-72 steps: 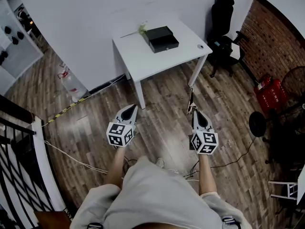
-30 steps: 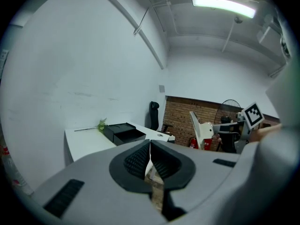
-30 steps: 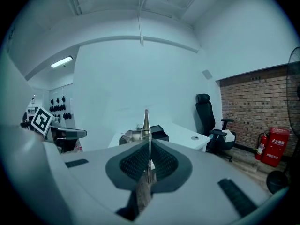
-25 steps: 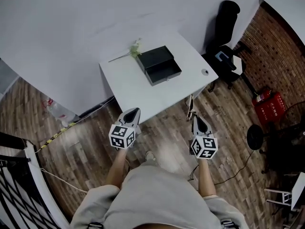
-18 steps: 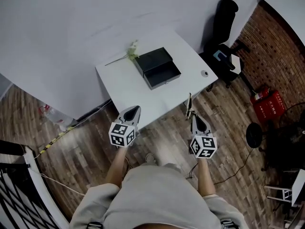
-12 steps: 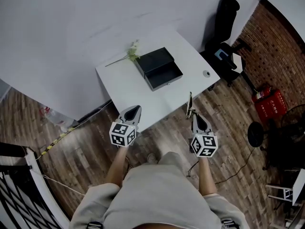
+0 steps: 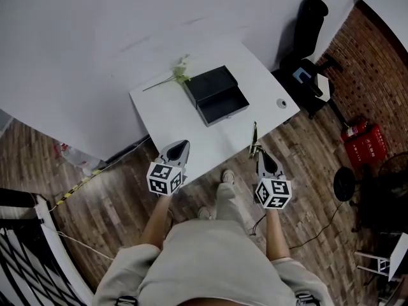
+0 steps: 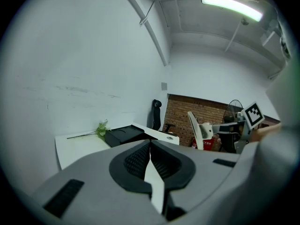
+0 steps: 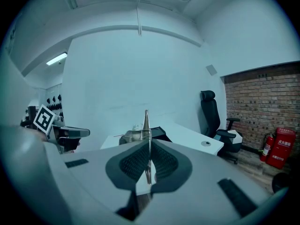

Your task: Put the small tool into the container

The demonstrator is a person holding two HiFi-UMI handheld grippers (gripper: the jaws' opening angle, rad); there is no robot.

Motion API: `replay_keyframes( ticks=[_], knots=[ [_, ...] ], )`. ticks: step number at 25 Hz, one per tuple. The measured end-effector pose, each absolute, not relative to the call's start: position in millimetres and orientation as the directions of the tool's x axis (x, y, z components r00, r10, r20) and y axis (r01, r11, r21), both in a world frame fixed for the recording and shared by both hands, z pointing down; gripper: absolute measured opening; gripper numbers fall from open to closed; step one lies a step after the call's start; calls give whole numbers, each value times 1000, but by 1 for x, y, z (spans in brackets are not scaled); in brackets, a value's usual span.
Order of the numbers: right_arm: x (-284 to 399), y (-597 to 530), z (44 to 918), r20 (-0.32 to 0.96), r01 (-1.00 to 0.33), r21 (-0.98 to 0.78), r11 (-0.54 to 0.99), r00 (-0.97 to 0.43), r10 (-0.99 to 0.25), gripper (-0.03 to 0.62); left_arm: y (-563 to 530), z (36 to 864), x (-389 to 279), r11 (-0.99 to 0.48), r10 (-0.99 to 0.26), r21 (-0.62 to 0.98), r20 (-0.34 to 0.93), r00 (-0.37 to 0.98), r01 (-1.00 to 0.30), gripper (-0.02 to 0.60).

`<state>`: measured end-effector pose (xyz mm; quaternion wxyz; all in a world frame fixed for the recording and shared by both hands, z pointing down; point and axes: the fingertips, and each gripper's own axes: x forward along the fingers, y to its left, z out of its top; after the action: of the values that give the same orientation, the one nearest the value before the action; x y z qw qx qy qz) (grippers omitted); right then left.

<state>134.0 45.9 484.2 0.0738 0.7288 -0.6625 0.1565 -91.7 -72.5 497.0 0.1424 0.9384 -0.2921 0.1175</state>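
the small tool (image 9: 146,121) stands pinched in the right gripper's (image 7: 260,154) closed jaws, near the table's (image 7: 166,113) edge, well short of the black container (image 7: 217,95). left gripper (image 7: 180,148) is shut, empty. gripped so thinly, it might twist loose.

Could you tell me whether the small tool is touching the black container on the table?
Apart. The head view shows bare table between the black container and the small tool held in the right gripper.
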Motion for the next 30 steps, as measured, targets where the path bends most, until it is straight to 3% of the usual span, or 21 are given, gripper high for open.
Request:
replay_keyframes(
  ticks=[15, 30],
  knots=[
    [200, -55, 503, 333, -990, -141, -1, -46, -942, 6, -149, 510, -32, -720, -586, 193, 348, 732, -667, 9],
    [260, -166, 531, 377, -961, -209, 179, -248, -892, 6, -219, 531, 8, -556, -696, 178, 435, 572, -812, 9]
  ],
)
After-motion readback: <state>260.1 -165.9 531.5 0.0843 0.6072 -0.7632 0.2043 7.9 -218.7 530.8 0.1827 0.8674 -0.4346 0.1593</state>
